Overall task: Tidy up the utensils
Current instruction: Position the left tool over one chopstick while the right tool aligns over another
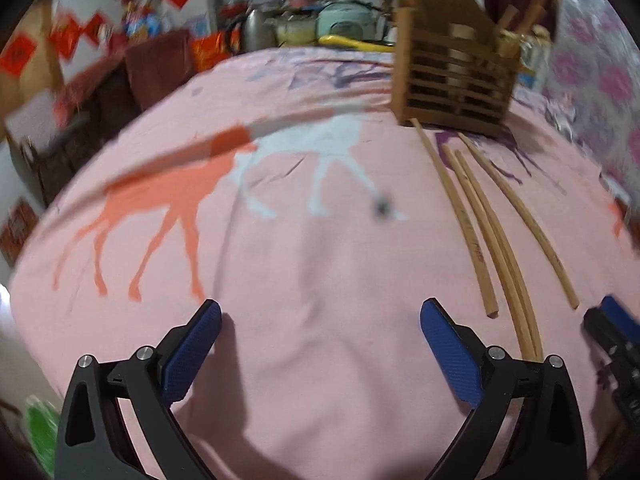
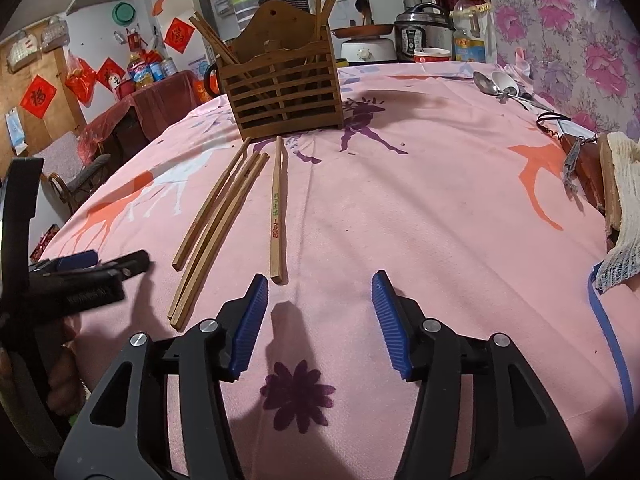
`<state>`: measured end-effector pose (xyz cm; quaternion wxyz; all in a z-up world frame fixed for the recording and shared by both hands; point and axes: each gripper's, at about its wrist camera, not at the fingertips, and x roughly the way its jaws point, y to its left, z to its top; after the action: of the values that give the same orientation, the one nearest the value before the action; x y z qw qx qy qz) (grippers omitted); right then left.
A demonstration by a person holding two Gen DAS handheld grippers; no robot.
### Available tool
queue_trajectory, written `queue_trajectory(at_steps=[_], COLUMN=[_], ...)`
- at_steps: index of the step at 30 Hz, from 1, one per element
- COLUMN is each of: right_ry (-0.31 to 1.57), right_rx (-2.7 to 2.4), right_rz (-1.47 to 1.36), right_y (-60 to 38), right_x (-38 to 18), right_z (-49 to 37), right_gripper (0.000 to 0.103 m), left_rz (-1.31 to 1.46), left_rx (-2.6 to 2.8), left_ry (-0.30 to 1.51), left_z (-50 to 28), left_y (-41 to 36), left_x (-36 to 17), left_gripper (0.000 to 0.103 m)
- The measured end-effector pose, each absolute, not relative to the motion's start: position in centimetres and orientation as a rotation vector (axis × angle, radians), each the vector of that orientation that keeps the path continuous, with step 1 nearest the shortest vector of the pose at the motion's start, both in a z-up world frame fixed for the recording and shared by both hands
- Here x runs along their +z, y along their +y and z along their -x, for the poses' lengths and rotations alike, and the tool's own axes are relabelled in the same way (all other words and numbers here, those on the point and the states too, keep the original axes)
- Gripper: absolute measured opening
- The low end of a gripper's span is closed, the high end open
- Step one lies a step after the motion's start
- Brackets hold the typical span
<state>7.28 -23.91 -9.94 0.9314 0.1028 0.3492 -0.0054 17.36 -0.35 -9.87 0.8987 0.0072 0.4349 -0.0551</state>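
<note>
Several wooden chopsticks (image 2: 224, 216) lie loose on the pink tablecloth (image 2: 400, 208) in front of a slatted wooden utensil holder (image 2: 282, 88) that has more chopsticks standing in it. One printed chopstick (image 2: 277, 210) lies apart, just ahead of my right gripper (image 2: 320, 292), which is open and empty. In the left wrist view the chopsticks (image 1: 488, 216) lie to the right and the holder (image 1: 452, 68) stands at the back right. My left gripper (image 1: 320, 316) is open and empty over bare cloth; it also shows in the right wrist view (image 2: 92, 268) at the left edge.
Metal and white spoons (image 2: 500, 86) lie at the far right of the table. A bunch of keys (image 2: 572, 152) and a white mesh cloth (image 2: 620, 216) sit at the right edge. Cookers, bottles and a kettle stand behind the table.
</note>
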Motion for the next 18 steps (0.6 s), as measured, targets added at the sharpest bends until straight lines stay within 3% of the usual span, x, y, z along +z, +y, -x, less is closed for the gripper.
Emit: queue_trajectory(at_steps=[9, 12, 15, 17, 18], right_ry=[0.714, 0.712, 0.711, 0.711, 0.712], right_rx=[-0.013, -0.013, -0.011, -0.011, -0.012], right_rz=[-0.204, -0.202, -0.203, -0.202, -0.201], right_y=[-23.9, -23.9, -23.9, -23.9, -23.9], right_x=[-10.0, -9.9, -9.9, -9.9, -9.9], right_z=[-7.2, -7.2, -7.2, -7.2, -7.2], right_gripper=[0.054, 0.054, 0.054, 0.054, 0.054], left_rz=[-0.097, -0.118, -0.112, -0.111, -0.106], left_rx=[-0.268, -0.254, -0.242, -0.239, -0.243], left_ry=[0.867, 0.886, 0.873, 0.862, 0.862], left_z=[-16.2, -17.0, -17.4, -17.2, -17.2], left_y=[-5.6, -6.5, -6.1, -5.6, -5.2], left_x=[-9.6, -10.0, -9.7, -9.6, -9.6], left_gripper=[0.098, 0.089, 0.062, 0.028, 0.02])
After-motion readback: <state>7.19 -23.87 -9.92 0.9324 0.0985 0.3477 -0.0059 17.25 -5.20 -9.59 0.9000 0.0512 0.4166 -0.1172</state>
